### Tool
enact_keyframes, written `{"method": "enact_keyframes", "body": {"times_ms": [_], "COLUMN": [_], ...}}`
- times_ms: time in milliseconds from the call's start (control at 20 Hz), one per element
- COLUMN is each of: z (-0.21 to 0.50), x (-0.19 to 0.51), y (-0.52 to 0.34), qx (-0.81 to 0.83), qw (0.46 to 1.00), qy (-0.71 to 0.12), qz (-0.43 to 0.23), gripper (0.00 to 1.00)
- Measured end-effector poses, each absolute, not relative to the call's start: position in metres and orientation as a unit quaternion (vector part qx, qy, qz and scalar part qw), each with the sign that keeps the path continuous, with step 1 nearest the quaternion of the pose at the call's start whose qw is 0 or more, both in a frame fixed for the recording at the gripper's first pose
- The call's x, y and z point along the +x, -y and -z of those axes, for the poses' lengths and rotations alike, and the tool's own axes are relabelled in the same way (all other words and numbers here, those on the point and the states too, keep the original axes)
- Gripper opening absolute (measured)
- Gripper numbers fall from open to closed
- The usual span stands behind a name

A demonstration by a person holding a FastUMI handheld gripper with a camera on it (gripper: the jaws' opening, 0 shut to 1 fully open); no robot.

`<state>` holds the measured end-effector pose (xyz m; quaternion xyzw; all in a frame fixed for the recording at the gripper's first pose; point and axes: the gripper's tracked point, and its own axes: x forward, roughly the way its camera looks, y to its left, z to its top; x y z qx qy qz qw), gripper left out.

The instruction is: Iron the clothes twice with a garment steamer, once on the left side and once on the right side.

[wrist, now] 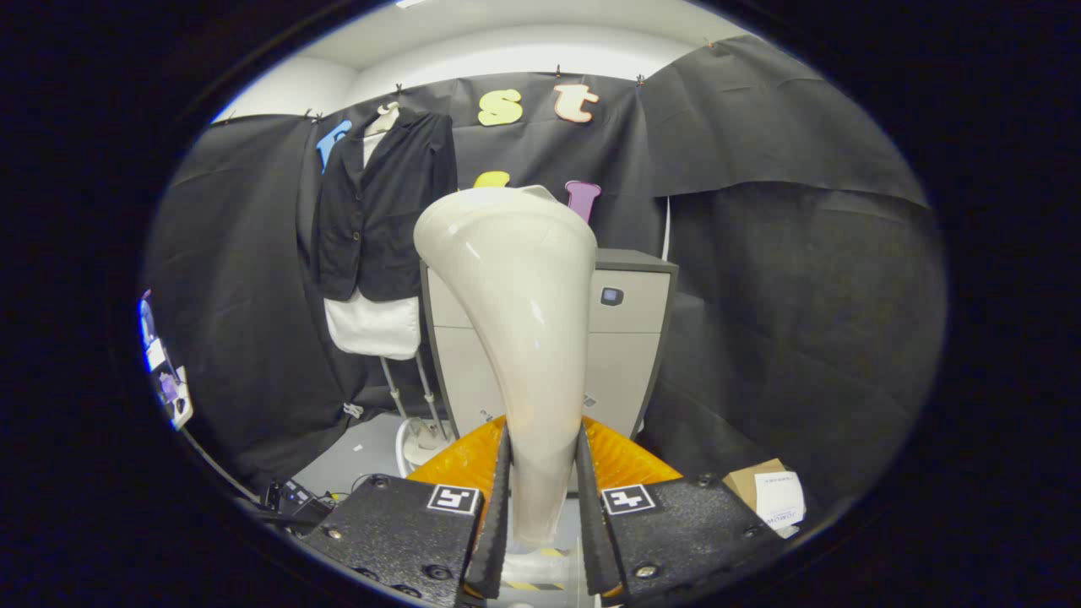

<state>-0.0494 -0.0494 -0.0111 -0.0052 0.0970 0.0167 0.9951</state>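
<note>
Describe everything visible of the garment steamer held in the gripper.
The garment steamer is a glossy cream-white piece that looks like smooth plastic. Its narrow handle sits between the gripper fingers, both pressing its sides, and it widens upward into a broad rounded head. It stands roughly upright, leaning slightly left, its back toward the camera. It rises in front of the grey cabinet, with the dark jacket hanging beyond it to the left. Its steam face is hidden.

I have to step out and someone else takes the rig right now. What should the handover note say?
Gripper: shut on the garment steamer, both fingers pressing its handle, head up.
Clothes: dark jacket over a white garment, hanging on a stand against the booth wall, beyond the fingers and left of the grey cabinet.
Done: steamer picked up.
Left: steamer head is apart from the jacket; both the left and right passes appear still to do.
</note>
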Motion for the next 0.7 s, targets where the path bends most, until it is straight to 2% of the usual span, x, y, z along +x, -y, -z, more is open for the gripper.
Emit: {"method": "enact_keyframes", "body": {"times_ms": [700], "z": [0.0084], "x": [-0.0501], "y": [0.0426], "qx": [-0.005], "qw": [0.995], "qy": [-0.102], "qz": [-0.014], "gripper": [0.39]}}
